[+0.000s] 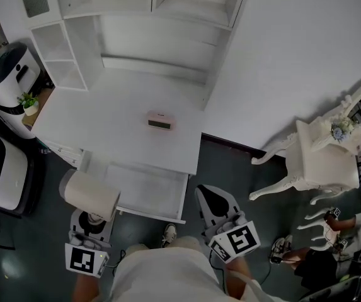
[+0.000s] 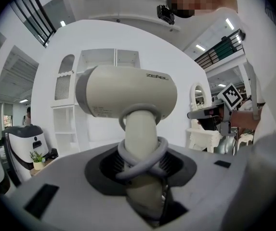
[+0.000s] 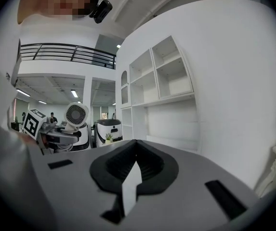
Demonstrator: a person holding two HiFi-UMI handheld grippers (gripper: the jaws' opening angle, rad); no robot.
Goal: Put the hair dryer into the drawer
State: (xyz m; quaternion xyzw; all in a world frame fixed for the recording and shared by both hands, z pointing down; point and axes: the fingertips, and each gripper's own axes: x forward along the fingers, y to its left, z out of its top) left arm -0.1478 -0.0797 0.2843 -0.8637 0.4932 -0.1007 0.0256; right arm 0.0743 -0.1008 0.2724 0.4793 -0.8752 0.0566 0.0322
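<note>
A cream hair dryer [image 1: 91,195] with a grey cord wound round its handle stands upright in my left gripper [image 1: 93,219], which is shut on the handle. In the left gripper view the hair dryer [image 2: 128,97] fills the middle, its handle running down between the jaws of the left gripper [image 2: 143,179]. It hangs just left of the open white drawer [image 1: 147,189] under the desk top [image 1: 104,124]. My right gripper [image 1: 210,197] is right of the drawer, jaws together, holding nothing. In the right gripper view the right gripper [image 3: 136,146] points at the shelves, and the hair dryer [image 3: 75,114] shows at left.
A small pink box [image 1: 159,122] lies on the desk. White shelves [image 1: 136,24] rise behind it. A white-and-black machine [image 1: 7,74] and a potted plant [image 1: 29,102] stand at left. A white chair [image 1: 322,162] and a person [image 1: 341,231] are at right.
</note>
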